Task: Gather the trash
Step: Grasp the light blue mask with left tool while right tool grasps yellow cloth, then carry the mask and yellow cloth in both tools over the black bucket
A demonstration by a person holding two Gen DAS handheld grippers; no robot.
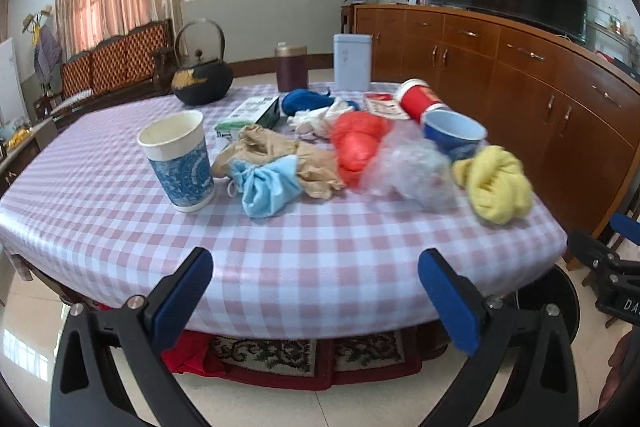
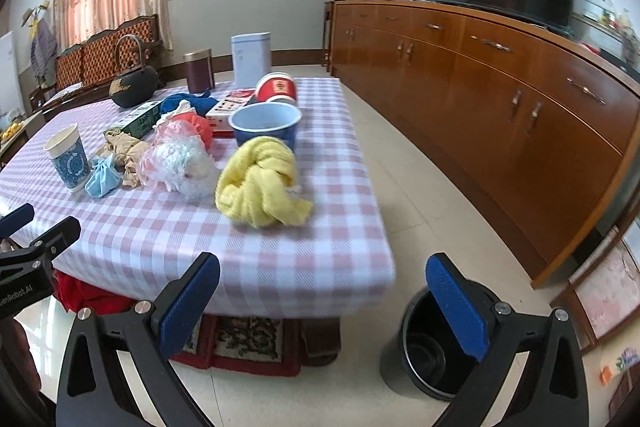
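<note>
In the left wrist view we see our left hand-held gripper [image 1: 316, 269] spread wide and empty at the bottom of the frame, before the checked desk [image 1: 280, 251], where the trash lies mid-frame: a paper cup [image 1: 178, 161], a blue mask [image 1: 266, 187], a red bag [image 1: 358, 147] and a yellow cloth [image 1: 496, 185]. In the right wrist view our right hand-held gripper [image 2: 324, 277] is likewise spread and empty, the yellow cloth [image 2: 260, 183] sits centre frame near the desk's edge, and a black bin [image 2: 428, 347] stands on the floor at lower right.
</note>
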